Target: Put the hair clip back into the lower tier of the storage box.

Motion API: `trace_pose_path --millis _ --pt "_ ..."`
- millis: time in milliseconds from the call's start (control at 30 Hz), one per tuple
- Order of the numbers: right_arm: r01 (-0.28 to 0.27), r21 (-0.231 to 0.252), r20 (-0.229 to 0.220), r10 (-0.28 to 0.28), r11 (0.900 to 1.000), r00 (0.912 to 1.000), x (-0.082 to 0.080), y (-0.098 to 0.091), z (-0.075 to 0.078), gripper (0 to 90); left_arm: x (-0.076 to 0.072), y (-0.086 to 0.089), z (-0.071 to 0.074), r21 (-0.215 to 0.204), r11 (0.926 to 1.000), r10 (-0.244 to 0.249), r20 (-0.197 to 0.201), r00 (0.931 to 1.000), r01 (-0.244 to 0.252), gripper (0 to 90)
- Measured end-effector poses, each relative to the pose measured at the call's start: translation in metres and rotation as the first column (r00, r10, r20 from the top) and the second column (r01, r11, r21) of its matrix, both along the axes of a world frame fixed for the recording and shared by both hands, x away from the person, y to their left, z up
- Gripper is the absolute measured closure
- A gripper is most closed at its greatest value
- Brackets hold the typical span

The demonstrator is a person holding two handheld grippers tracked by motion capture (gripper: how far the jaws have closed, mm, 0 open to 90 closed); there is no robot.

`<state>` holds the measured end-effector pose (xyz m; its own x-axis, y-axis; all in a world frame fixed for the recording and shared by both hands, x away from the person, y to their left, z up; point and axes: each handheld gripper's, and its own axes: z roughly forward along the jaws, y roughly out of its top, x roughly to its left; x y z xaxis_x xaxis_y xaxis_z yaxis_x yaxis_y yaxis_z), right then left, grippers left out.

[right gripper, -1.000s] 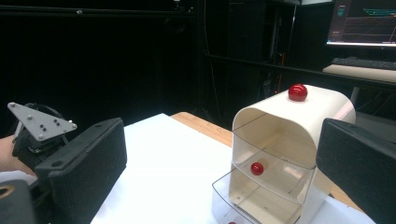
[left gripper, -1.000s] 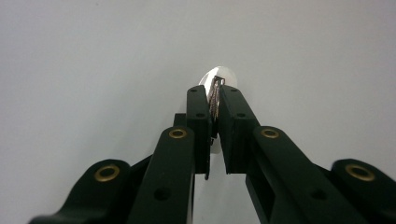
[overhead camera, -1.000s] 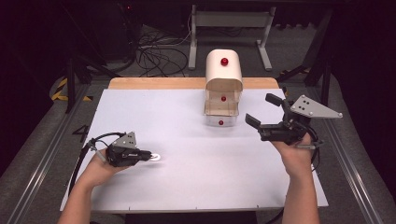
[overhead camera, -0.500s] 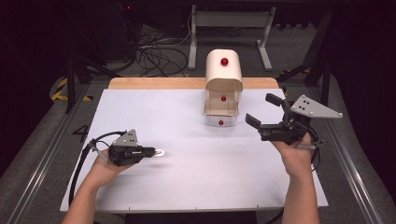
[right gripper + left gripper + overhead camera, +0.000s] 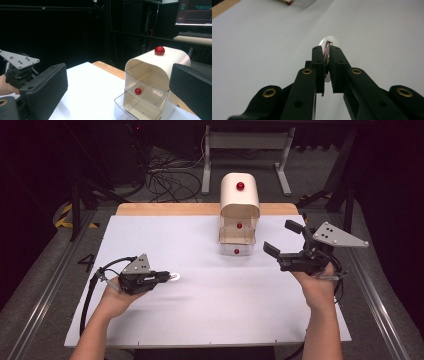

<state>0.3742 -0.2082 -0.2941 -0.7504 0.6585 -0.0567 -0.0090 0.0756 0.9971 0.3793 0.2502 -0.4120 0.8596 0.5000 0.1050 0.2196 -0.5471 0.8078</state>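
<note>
Here, at about eight o'clock on the white table, the left gripper pinches a small ring on edge between its tips, jaws nearly together. It looks light, hard and likely slippery, so a grip across its flat sides seems safest. The little drawer cabinet stands at twelve o'clock, bottom drawer out. At three o'clock, the right gripper hangs empty, jaws wide.
</note>
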Motion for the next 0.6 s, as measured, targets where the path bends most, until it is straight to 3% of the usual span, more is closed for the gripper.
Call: trace_pose_path --millis 467,600 --pt "0.001 0.001 0.000 -0.001 1.0000 1.0000 0.000 0.000 0.000 2.6 0.004 -0.006 0.017 -0.032 0.9995 0.002 0.033 0.9995 -0.001 83.4" --pt "0.000 0.004 0.002 0.000 1.0000 1.0000 0.000 -0.001 0.000 2.6 0.006 -0.012 0.019 -0.019 0.9998 0.001 0.038 0.9993 0.000 83.5"
